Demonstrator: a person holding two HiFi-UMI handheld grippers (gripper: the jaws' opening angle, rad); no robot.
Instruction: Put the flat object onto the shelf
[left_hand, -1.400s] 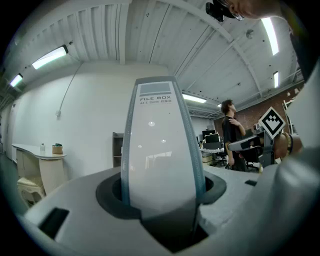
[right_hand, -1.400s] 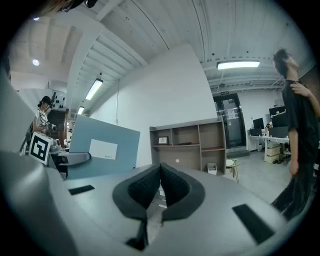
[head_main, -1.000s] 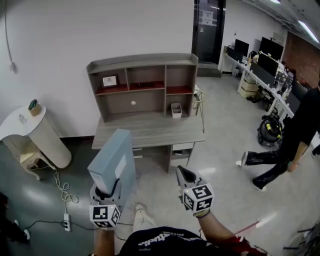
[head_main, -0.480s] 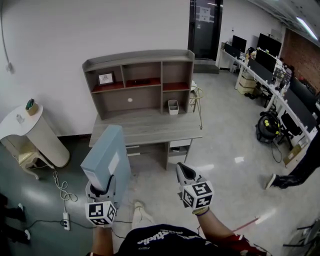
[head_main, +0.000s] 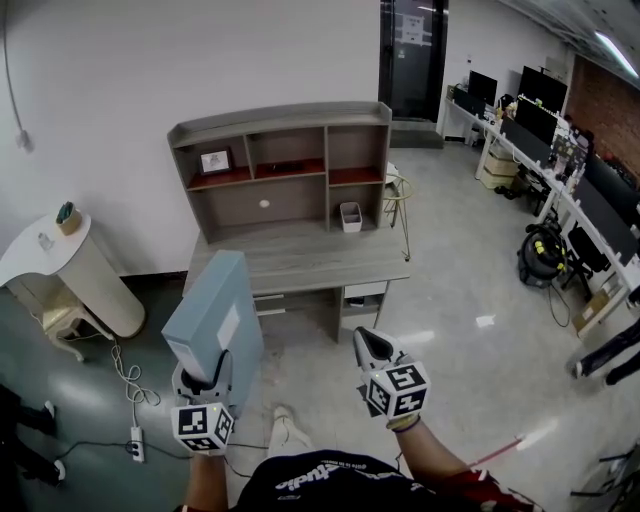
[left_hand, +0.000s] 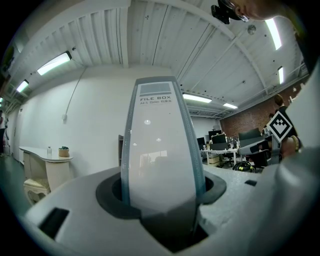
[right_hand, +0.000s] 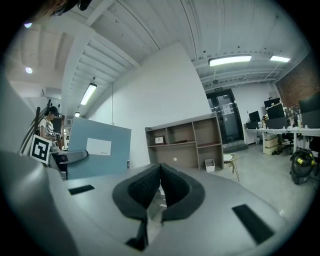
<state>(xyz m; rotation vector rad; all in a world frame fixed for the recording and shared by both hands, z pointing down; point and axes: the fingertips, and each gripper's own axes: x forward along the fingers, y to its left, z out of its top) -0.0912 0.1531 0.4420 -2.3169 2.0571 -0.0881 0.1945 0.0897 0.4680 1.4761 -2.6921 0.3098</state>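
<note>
A light blue file box (head_main: 212, 318) stands upright in my left gripper (head_main: 208, 378), whose jaws are shut on its lower edge. In the left gripper view the file box (left_hand: 161, 140) fills the gap between the pads, its spine facing the camera. My right gripper (head_main: 369, 346) hovers level with it to the right, shut and empty; its pads (right_hand: 172, 186) meet. A grey desk (head_main: 300, 262) with a shelf unit (head_main: 285, 160) on top stands ahead, against the white wall. The right gripper view shows the shelf unit (right_hand: 186, 145) and the file box (right_hand: 98, 148).
A small white bin (head_main: 350, 217) sits on the desk and a picture frame (head_main: 215, 160) on the left shelf. A white rounded side table (head_main: 62, 262) stands left, with a power strip (head_main: 132, 441) on the floor. A stool (head_main: 398, 190), office desks (head_main: 535, 140) and a person's leg (head_main: 610, 352) are at right.
The person in black has walked off toward the right edge. My left gripper and the file box have shifted slightly left and down; the right gripper has hardly moved.
</note>
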